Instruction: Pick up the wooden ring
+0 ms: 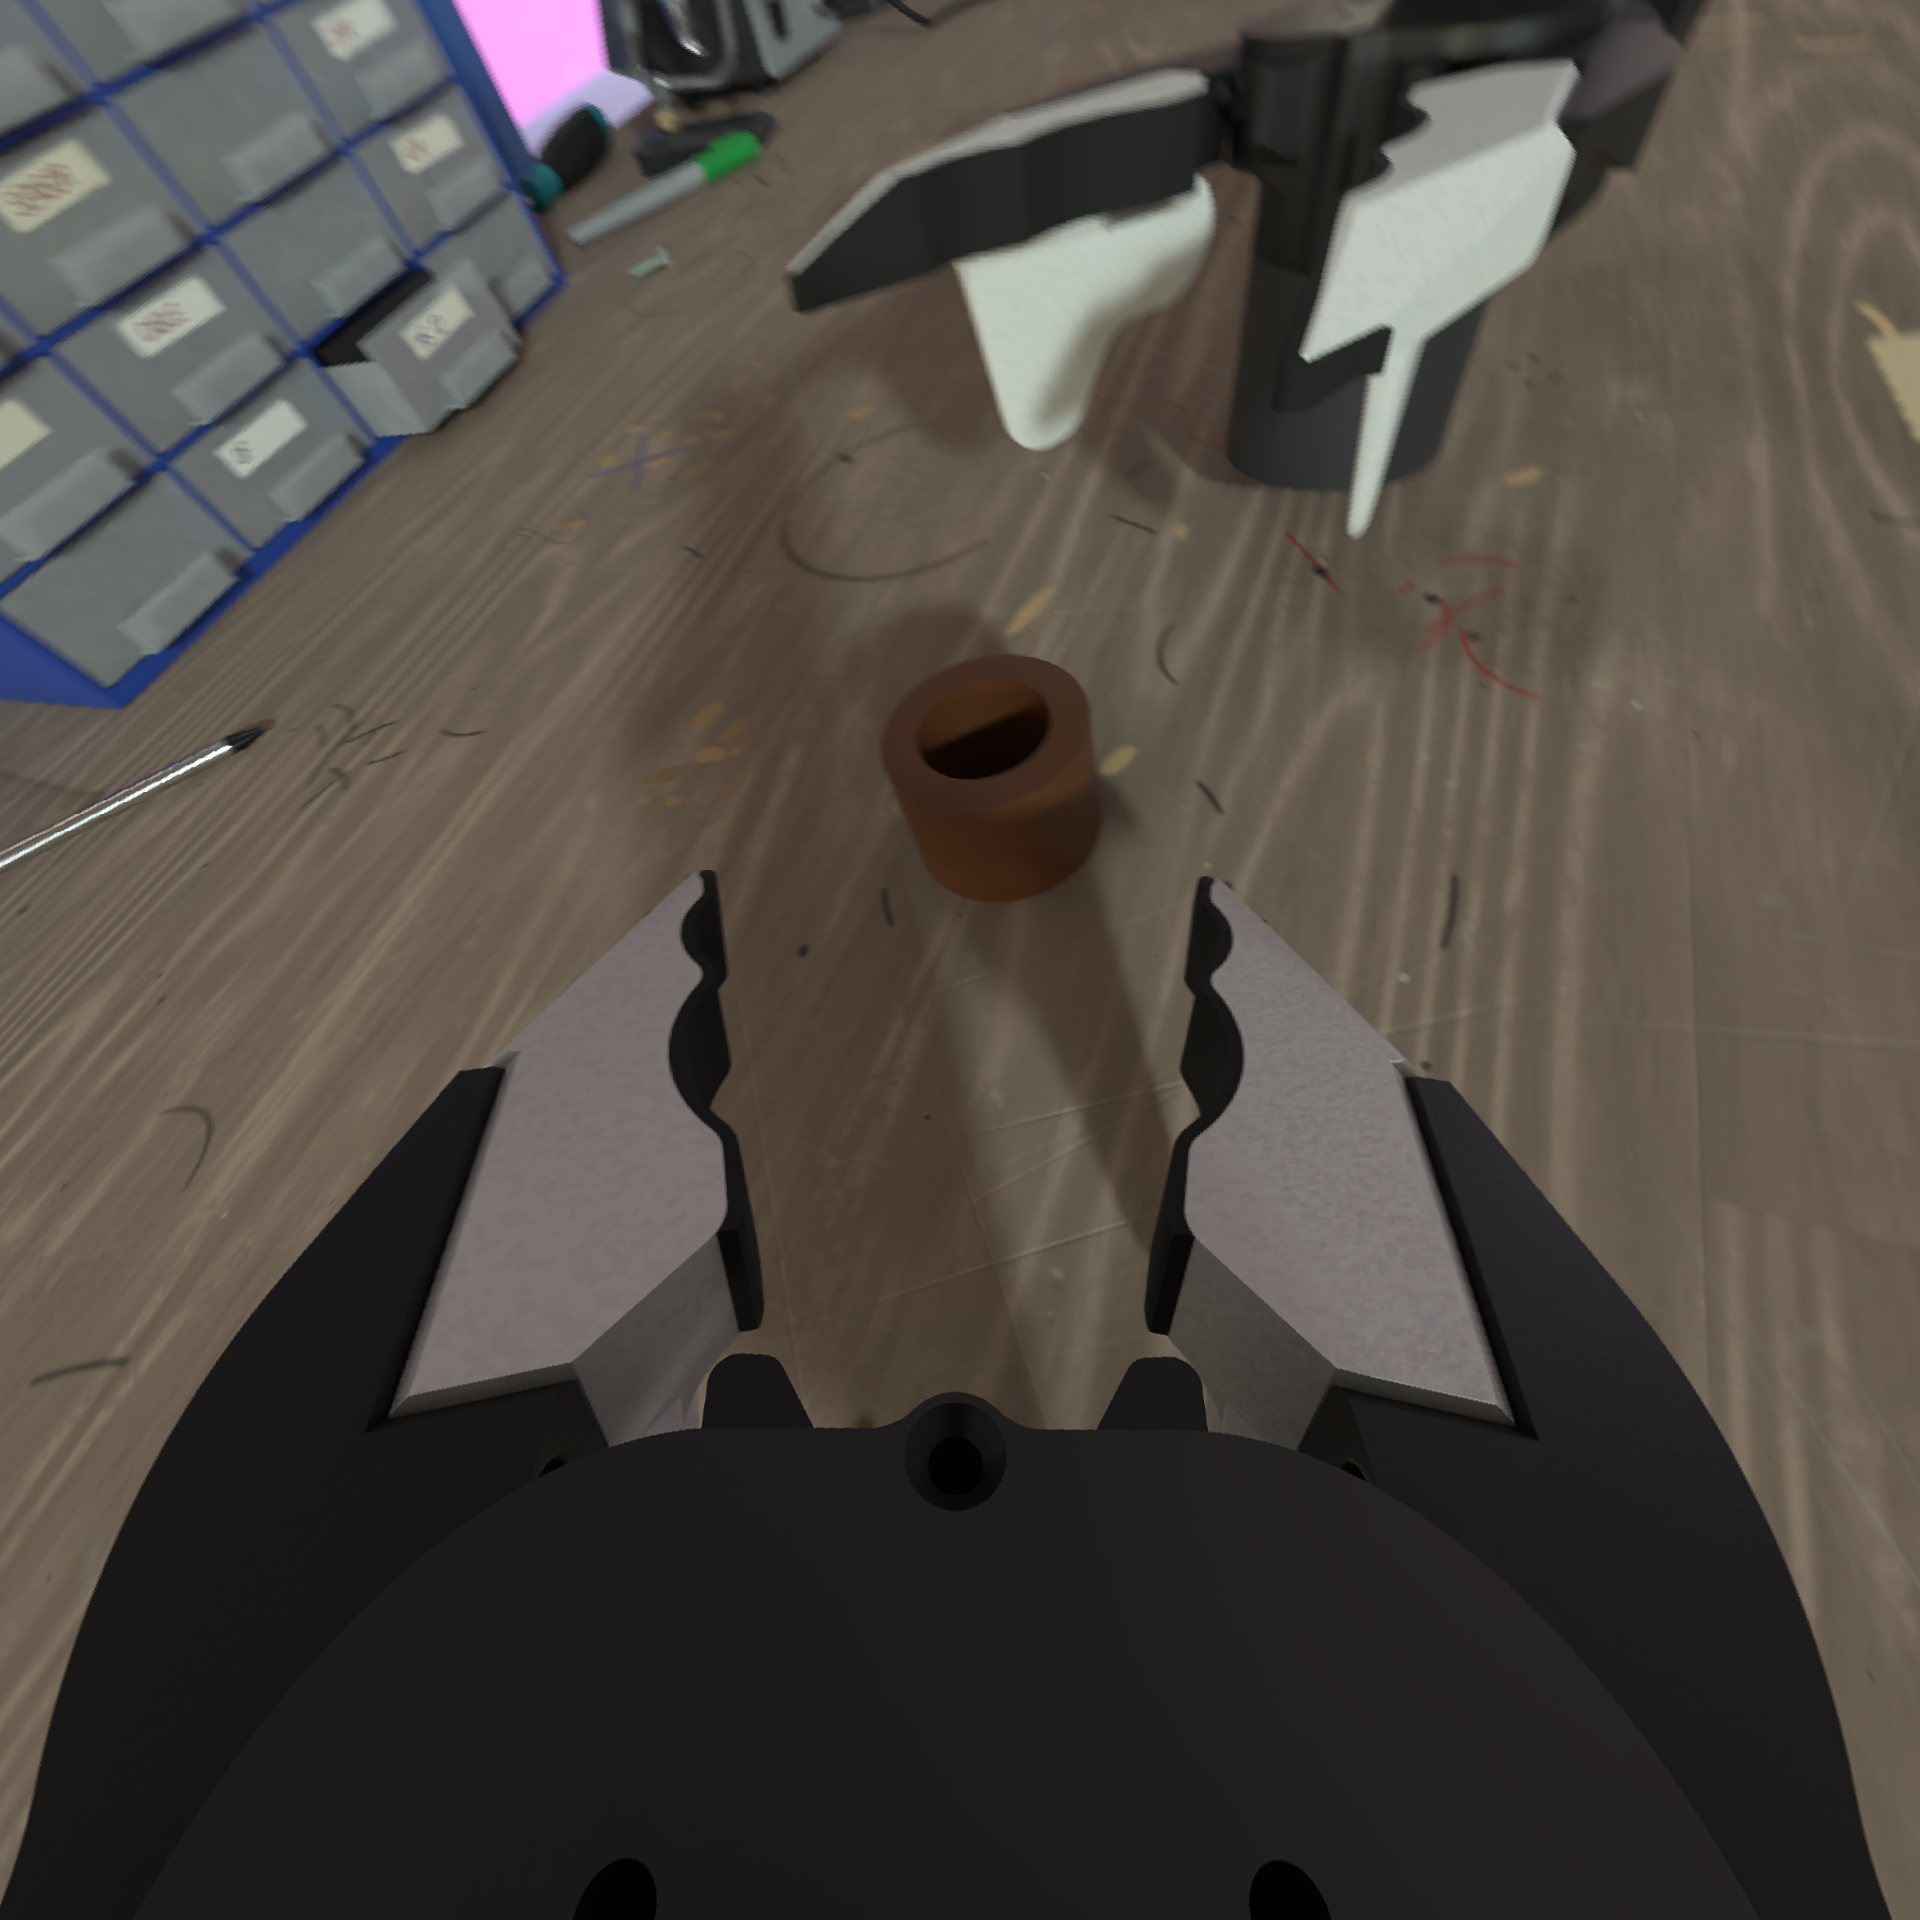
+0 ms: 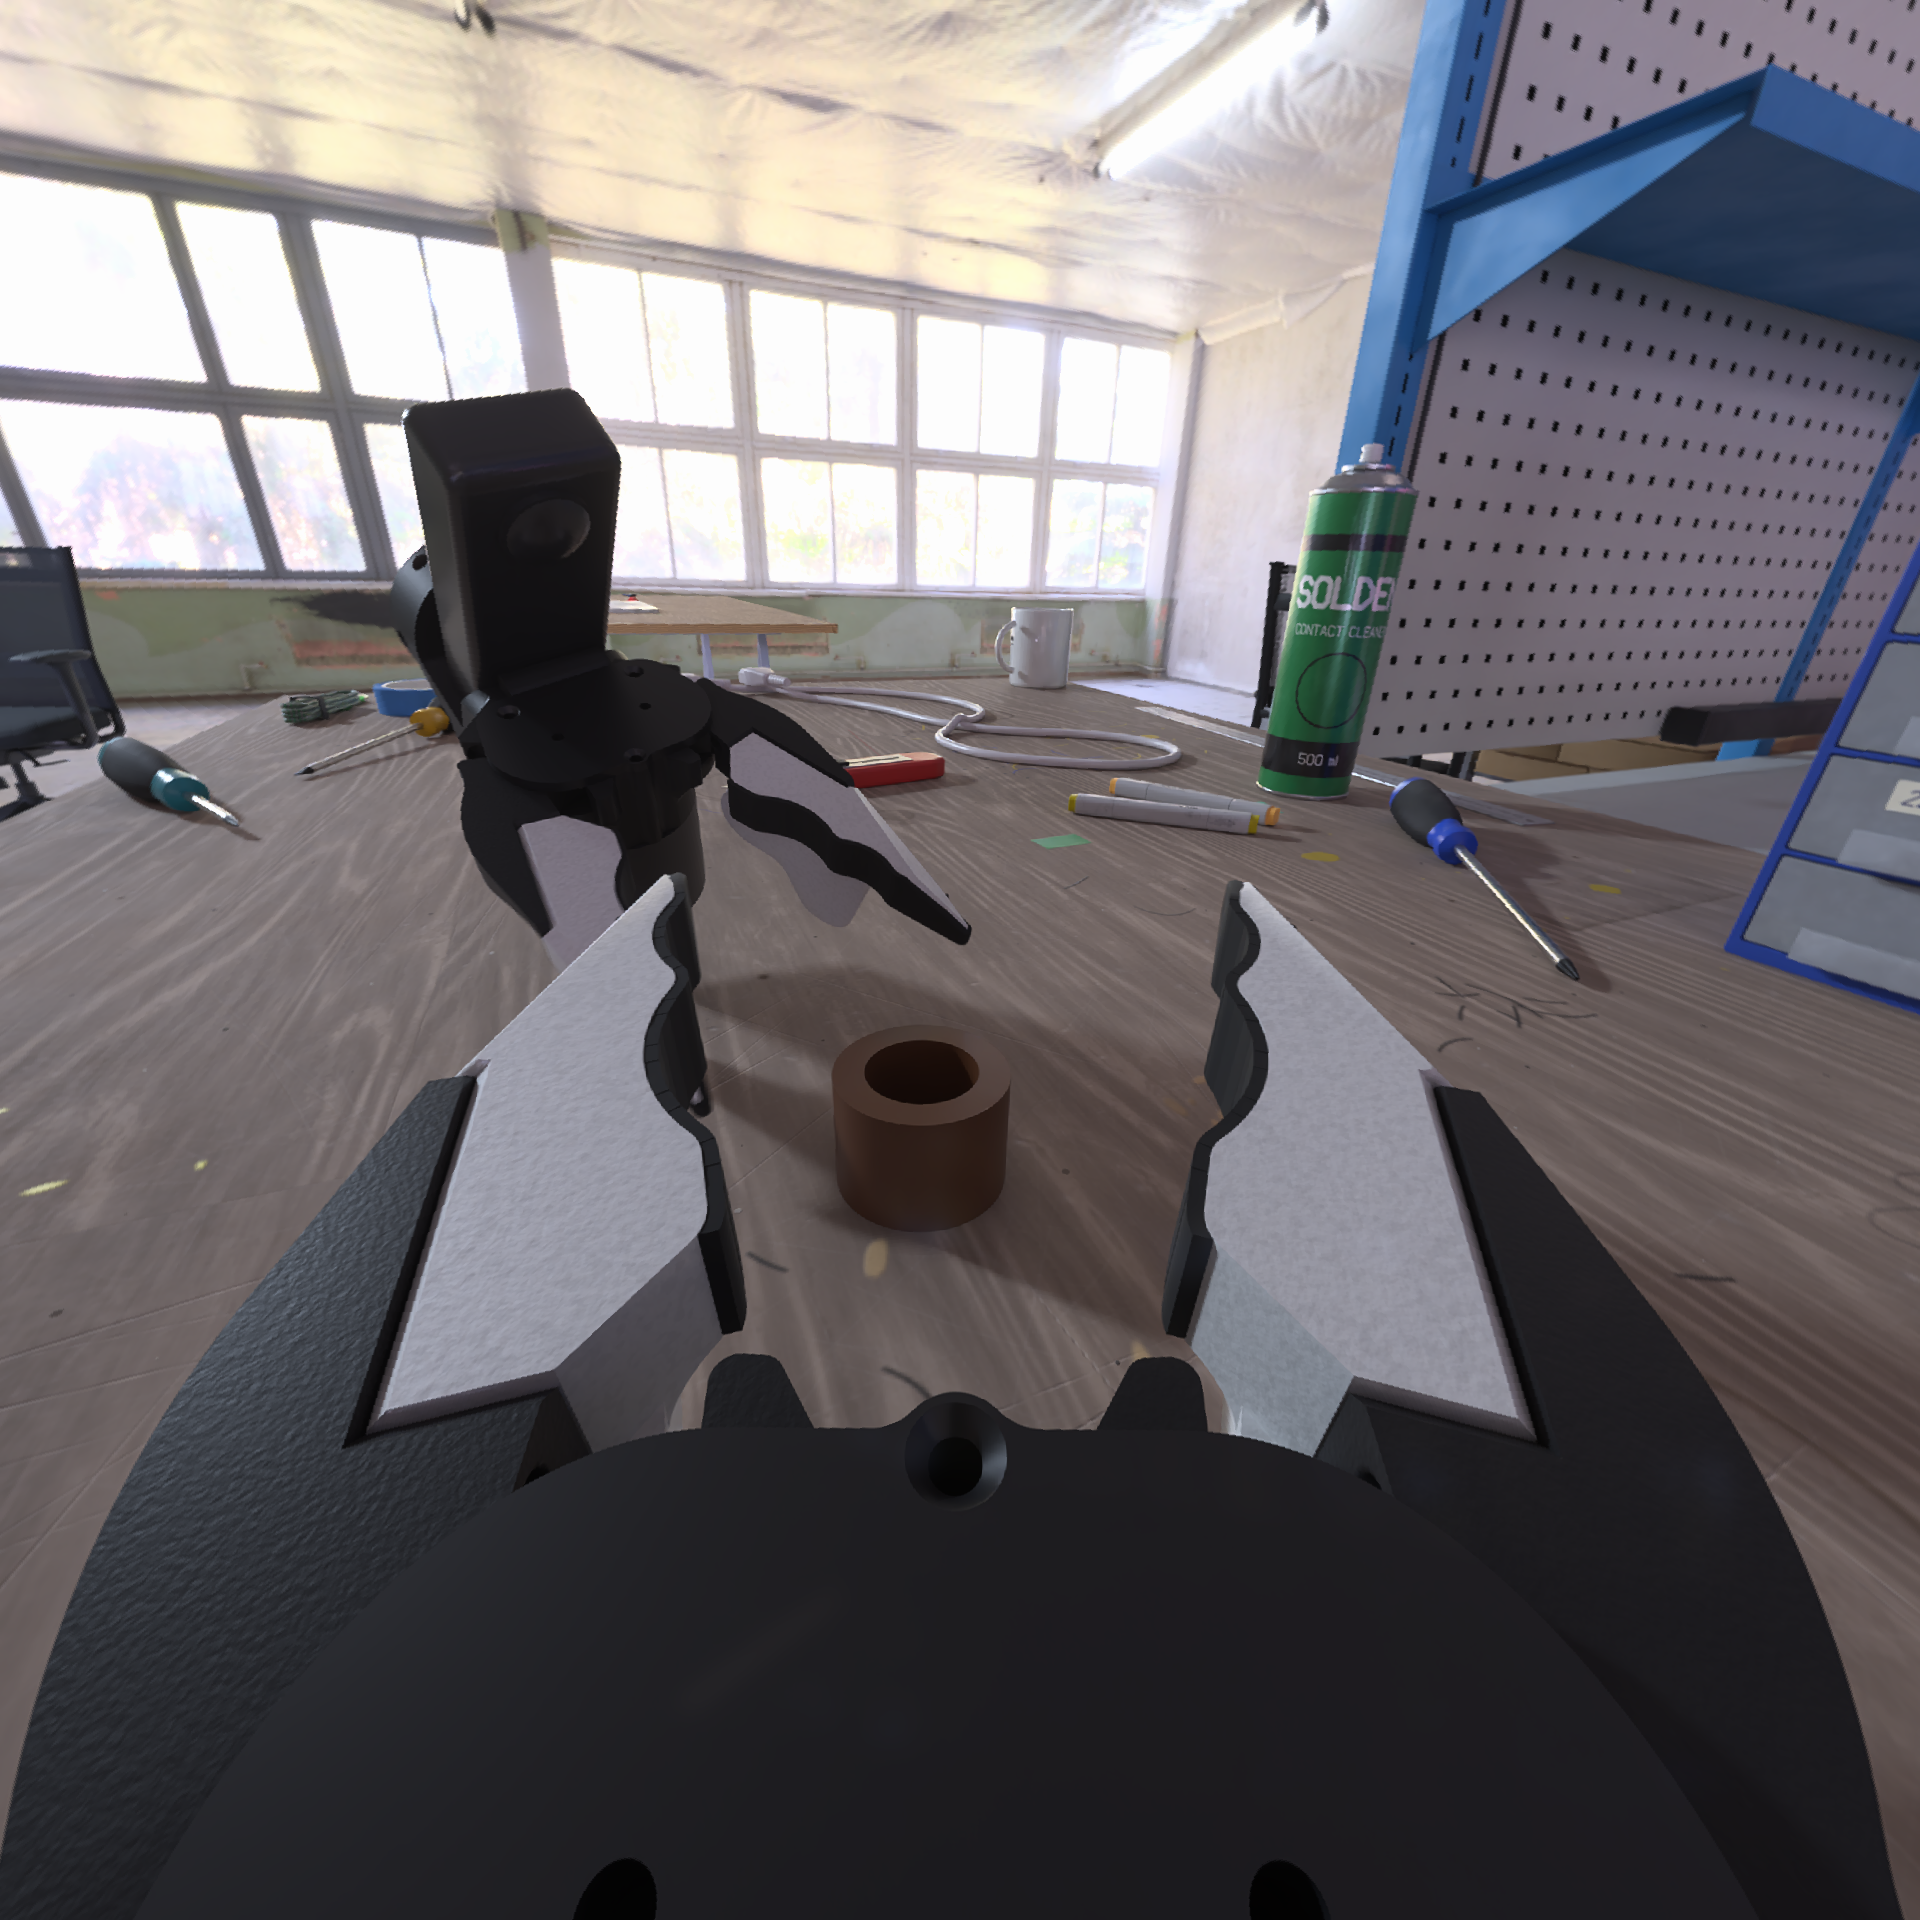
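The wooden ring [image 1: 992, 779] is a short brown tube standing upright on the wooden table. In the left wrist view it lies just beyond my left gripper [image 1: 956, 883], which is open and empty. My right gripper [image 1: 1200, 483] shows farther off, open, pointing down towards the ring. In the right wrist view the ring [image 2: 922, 1132] stands between the fingers of my right gripper [image 2: 956, 885], which is open with a gap on both sides. My left gripper [image 2: 758, 935] shows beyond the ring, open.
A blue drawer cabinet [image 1: 208, 312] stands at the left, with a screwdriver [image 1: 135, 790] and a green marker [image 1: 675, 182] nearby. In the right wrist view there are a green spray can [image 2: 1335, 623], a blue screwdriver [image 2: 1455, 842], markers [image 2: 1174, 810], a white mug [image 2: 1039, 644] and a pegboard [image 2: 1662, 468].
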Motion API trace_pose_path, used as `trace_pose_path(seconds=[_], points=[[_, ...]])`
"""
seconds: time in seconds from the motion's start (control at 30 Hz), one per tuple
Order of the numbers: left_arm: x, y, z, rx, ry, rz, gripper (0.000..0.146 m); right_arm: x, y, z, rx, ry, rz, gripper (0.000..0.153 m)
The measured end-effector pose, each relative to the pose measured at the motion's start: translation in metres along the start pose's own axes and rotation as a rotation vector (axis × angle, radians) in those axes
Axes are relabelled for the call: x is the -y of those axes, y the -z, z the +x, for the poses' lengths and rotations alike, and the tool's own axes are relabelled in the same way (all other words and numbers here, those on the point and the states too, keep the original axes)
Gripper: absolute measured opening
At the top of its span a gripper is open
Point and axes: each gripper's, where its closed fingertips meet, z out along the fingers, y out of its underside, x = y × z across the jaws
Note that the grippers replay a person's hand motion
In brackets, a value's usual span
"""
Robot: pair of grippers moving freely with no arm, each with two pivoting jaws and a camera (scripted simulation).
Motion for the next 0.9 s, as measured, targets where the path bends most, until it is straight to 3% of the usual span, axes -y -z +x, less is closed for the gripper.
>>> trace_pose_path(seconds=[0.13,0.27,0.37,0.6,0.73,0.83,0.9], points=[[0.001,0.000,-0.006,0.024,0.030,0.015,0.078,-0.001,0.000,0.005,-0.035,-0.025,-0.006,0.091],[-0.006,-0.006,0.003,0.021,-0.085,-0.098,0.071,-0.005,-0.001,0.001,-0.015,-0.052,-0.041,0.084],[-0.001,-0.005,0.005,0.056,-0.162,-0.072,0.066,-0.007,-0.002,0.000,-0.005,-0.084,-0.060,0.080],[0.002,-0.004,0.011,0.087,-0.255,-0.046,0.055,-0.011,-0.003,-0.004,0.029,-0.166,-0.095,0.078],[0.002,-0.004,0.011,0.082,-0.246,-0.048,0.054,-0.015,-0.005,-0.007,0.027,-0.143,-0.130,0.076],[0.002,-0.004,0.010,0.082,-0.247,-0.047,0.054,-0.027,-0.008,-0.005,-0.006,-0.143,-0.222,0.072],[0.002,-0.005,0.010,0.087,-0.254,-0.045,0.054,-0.049,-0.010,-0.003,-0.024,-0.163,-0.394,0.068]])
